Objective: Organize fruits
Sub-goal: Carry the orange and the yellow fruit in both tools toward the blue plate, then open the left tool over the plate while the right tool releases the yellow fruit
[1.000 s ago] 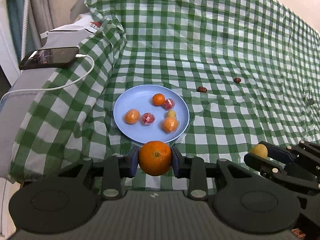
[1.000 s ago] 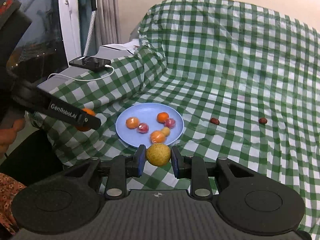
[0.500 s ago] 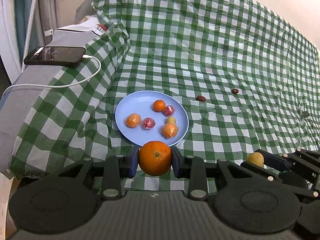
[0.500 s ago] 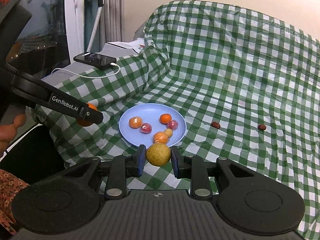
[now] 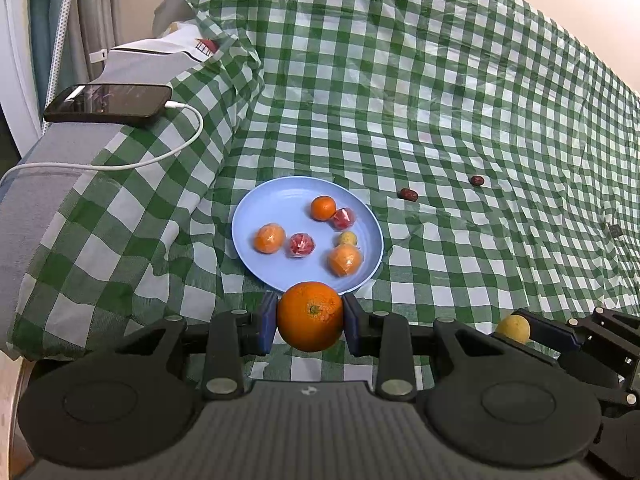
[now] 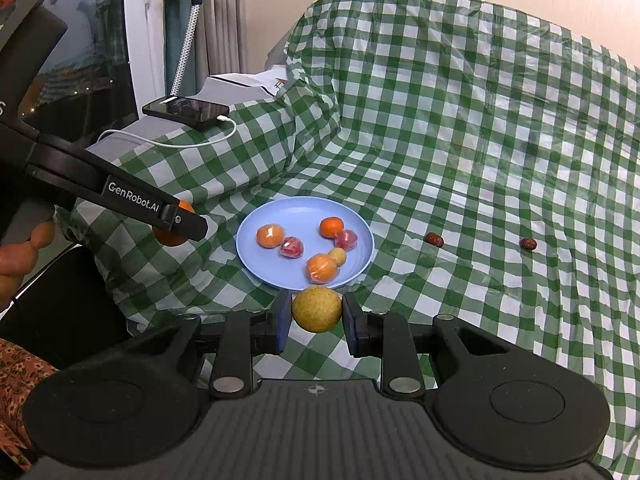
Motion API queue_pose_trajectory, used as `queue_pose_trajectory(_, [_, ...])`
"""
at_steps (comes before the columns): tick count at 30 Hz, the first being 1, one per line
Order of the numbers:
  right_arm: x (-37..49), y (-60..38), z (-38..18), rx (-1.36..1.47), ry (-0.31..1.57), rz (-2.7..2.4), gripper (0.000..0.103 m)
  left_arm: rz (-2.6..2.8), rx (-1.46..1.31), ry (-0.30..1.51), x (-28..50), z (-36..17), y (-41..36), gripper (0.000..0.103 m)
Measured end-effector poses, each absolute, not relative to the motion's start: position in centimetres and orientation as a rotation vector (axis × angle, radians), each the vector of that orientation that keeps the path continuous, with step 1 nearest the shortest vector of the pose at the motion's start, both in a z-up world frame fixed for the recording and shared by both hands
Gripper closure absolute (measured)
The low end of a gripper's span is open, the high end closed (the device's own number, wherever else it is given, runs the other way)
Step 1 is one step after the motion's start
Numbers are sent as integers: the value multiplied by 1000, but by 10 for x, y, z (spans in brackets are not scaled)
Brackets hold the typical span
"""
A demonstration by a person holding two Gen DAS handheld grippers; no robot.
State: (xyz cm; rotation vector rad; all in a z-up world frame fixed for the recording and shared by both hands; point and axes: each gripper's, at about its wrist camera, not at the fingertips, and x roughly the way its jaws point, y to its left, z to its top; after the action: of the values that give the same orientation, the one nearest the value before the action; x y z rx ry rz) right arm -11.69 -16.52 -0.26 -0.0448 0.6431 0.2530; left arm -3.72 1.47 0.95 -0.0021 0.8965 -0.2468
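Blue plastic marks the plate (image 5: 256, 204), taken here as the landmark on the green checked cloth (image 5: 440, 100). Just before its near rim, an orange (image 5: 310, 316) is clamped between the pads of the left gripper (image 5: 310, 322), its stem scar turned toward the camera; being round, no long axis can be told. Right of it, a yellow-green round fruit (image 6: 317, 309) is pinched by the nearly closed right gripper (image 6: 316, 318). Beyond the plate's right, two dark dates (image 5: 409, 194) are seen lying on the cloth, well apart
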Motion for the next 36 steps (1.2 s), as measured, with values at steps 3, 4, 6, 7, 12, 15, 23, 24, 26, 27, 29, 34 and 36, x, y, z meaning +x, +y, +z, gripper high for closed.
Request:
queue_pose_trajectory(3, [-114,-167,-4,-41,649,252,75,-246,-4,905,-33,7,15,65])
queue_pose_trajectory(4, [-112,-167,-5,-39,652,251,75,-244,-4,906,-32,6,15,65])
queue_pose_trajectory(6, [-108,-169,-6,-34,658,247,75,-245,-4,910,-30,5,15,65])
queue_pose_trajectory(7, [-106,-169,-8,-32,661,246,75,-244,-4,913,-28,4,15,65])
queue_pose_trajectory(12, [-91,-171,-13,-29,673,238,75,-235,-5,924,-16,-1,15,65])
queue_pose_trajectory(15, [-81,-170,-17,-24,679,235,75,-231,-2,927,-6,-4,14,65])
queue_pose_trajectory(23, [-45,-165,-27,-24,695,247,75,-217,11,943,29,-14,11,65])
queue_pose_trajectory(24, [-39,-164,-29,-25,697,249,75,-217,18,946,34,-17,9,65])
queue_pose_trajectory(26, [-26,-163,-33,-24,701,250,75,-214,32,951,44,-22,6,65])
queue_pose_trajectory(27, [-19,-162,-36,-23,704,251,75,-214,39,955,49,-26,5,65])
queue_pose_trajectory(29, [-5,-161,-40,-21,710,252,75,-212,53,963,59,-33,1,65])
queue_pose_trajectory(34, [31,-154,-56,-30,726,273,75,-199,77,986,86,-51,-4,65])
queue_pose_trajectory(36, [44,-152,-64,-36,737,279,75,-193,88,987,95,-57,-6,66])
